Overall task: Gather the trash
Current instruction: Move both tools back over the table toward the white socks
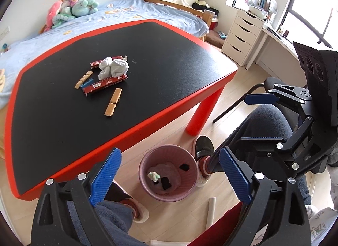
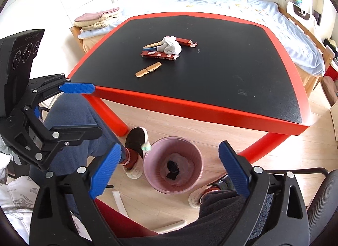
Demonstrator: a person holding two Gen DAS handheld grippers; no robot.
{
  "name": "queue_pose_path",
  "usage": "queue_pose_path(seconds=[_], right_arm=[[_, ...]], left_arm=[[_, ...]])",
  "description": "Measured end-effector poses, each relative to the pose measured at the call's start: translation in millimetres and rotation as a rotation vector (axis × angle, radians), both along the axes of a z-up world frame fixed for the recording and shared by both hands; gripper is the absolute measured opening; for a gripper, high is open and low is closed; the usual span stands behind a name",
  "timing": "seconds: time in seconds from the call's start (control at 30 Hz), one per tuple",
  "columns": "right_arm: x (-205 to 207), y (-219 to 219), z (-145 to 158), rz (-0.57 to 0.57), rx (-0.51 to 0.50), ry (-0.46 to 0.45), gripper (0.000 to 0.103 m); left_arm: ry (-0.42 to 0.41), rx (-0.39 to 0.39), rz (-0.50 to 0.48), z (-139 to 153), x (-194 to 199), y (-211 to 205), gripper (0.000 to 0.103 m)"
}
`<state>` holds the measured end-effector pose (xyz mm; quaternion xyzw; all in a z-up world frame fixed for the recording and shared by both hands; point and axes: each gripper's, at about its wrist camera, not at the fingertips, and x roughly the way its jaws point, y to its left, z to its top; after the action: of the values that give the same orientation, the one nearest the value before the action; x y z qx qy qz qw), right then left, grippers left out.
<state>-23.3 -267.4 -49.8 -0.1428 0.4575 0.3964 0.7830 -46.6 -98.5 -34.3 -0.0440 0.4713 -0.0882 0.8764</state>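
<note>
The table (image 1: 173, 106) has a black top with a red rim and red legs. Near its middle lies a white balled cloth (image 1: 113, 67). Two red wrappers (image 1: 105, 83) touch the cloth. Wooden clothespins (image 1: 113, 102) lie beside the wrappers. The table stands on the wooden floor (image 1: 169, 138). A pink bin (image 1: 169, 175) stands on the floor beside the table's near edge.

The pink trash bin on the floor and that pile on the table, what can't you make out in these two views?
- Pink trash bin, both views: dark scraps inside too small to identify.
- Red wrappers, both views: print too small to read.
- White crumpled cloth partly covers the far wrapper.
- Small speck on the table: too small to identify.
</note>
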Motion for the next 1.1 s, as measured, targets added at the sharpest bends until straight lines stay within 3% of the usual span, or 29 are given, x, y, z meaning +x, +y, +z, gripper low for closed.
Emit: queue_pose_path(seconds=[0.07, 0.7, 1.1], right_arm=[[1, -1, -1, -0.007, 0.003, 0.008, 0.098], [4, 1, -4, -0.02, 0.012, 0.033, 0.1], [16, 16, 12, -0.008, 0.037, 0.001, 0.1]], left_arm=[[-0.005, -0.002, 0.015, 1, 0, 3, 0.095], [0.004, -0.013, 0.072, 1, -2, 21, 0.095], [-0.019, -0.016, 0.091, 9, 4, 39, 0.095]])
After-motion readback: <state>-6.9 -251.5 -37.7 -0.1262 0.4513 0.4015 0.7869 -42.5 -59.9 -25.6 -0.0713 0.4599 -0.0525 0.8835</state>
